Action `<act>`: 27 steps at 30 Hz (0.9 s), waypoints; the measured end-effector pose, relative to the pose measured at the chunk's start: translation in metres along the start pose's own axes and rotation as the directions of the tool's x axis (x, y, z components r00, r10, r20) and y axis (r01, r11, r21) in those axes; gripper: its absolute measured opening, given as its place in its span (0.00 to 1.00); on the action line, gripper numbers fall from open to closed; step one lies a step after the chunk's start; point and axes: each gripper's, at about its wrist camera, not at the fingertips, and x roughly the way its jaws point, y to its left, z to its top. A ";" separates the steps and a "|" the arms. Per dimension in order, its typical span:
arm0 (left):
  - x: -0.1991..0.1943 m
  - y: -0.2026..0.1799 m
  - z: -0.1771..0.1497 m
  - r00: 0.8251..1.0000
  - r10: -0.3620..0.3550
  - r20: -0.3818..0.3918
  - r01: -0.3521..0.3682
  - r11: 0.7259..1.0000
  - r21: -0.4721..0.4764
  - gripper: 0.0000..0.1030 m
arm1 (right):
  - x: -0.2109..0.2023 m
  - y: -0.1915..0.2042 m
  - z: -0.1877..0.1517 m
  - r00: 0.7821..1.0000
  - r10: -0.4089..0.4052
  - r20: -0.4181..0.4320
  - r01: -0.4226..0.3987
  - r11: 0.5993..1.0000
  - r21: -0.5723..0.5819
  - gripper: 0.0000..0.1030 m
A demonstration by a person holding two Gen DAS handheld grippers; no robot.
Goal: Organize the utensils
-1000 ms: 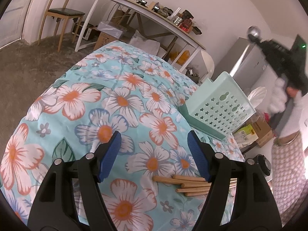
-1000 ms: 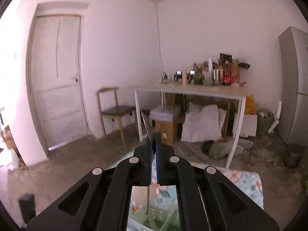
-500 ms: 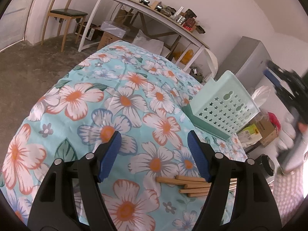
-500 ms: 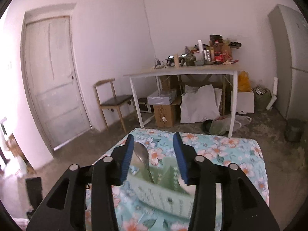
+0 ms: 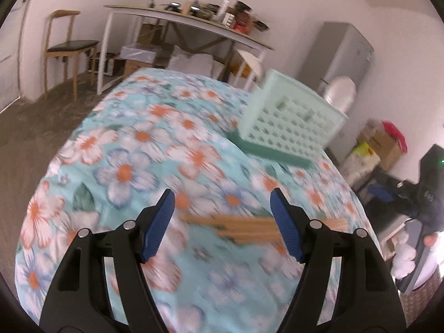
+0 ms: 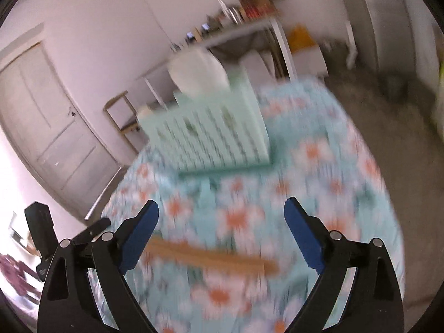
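The wooden utensils (image 5: 244, 226) lie in a small bundle flat on the flowered tablecloth (image 5: 133, 149), low in the centre of my left wrist view and blurred, so I cannot count them or tell what kind they are. In my right wrist view the same bundle (image 6: 211, 255) runs as a streak from lower left toward the lower centre.

My left gripper (image 5: 223, 222) hangs over the bundle with its blue pads spread apart and nothing pinched; the sticks show through the gap, on the cloth below. My right gripper (image 6: 222, 234) is opening, its pads wide, and nothing sits between them either; the bundle lies on the cloth beneath.

The mint-green perforated basket (image 5: 288, 122) stands on the cloth at the centre right of the left view, well apart from the bundle. In the right view it (image 6: 211, 130) sits in the upper centre, with a white rounded thing (image 6: 199, 76) rising from its top.
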 end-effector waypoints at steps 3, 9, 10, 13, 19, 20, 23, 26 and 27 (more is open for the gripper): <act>0.002 -0.012 -0.014 0.997 -0.036 -0.067 0.036 0.999 -0.006 0.65 | 0.000 -0.010 -0.020 0.999 0.025 -0.023 -0.023 0.998 0.053 0.87; 0.014 -0.030 -0.033 0.977 -0.134 -0.168 0.125 0.990 -0.065 0.50 | 0.007 -0.015 -0.032 0.996 0.083 -0.043 -0.079 0.993 0.089 0.87; 0.014 -0.036 -0.034 0.979 -0.127 -0.162 0.123 0.992 -0.037 0.50 | 0.006 -0.013 -0.030 0.995 0.088 -0.044 -0.084 0.993 0.086 0.87; 0.014 -0.048 -0.031 0.983 -0.102 -0.150 0.107 0.994 0.025 0.46 | 0.006 -0.012 -0.029 0.994 0.103 -0.047 -0.100 0.992 0.073 0.86; 0.029 -0.088 -0.028 0.991 0.011 -0.131 0.029 0.953 0.301 0.44 | 0.011 -0.028 -0.034 0.992 0.109 -0.058 -0.101 0.986 0.130 0.82; 0.035 -0.094 -0.026 0.992 0.036 -0.118 0.007 0.939 0.343 0.44 | 0.012 -0.032 -0.035 0.992 0.109 -0.063 -0.099 0.985 0.145 0.82; 0.050 -0.104 -0.021 0.992 0.082 -0.096 -0.036 0.913 0.405 0.41 | 0.017 -0.041 -0.040 0.990 0.118 -0.073 -0.104 0.979 0.177 0.82; 0.067 -0.107 -0.028 0.982 0.118 -0.144 -0.042 0.893 0.449 0.40 | 0.019 -0.043 -0.043 0.990 0.123 -0.067 -0.109 0.978 0.177 0.82; 0.068 -0.109 -0.033 0.982 0.124 -0.145 -0.044 0.887 0.460 0.39 | 0.020 -0.043 -0.044 0.991 0.120 -0.067 -0.108 0.980 0.170 0.82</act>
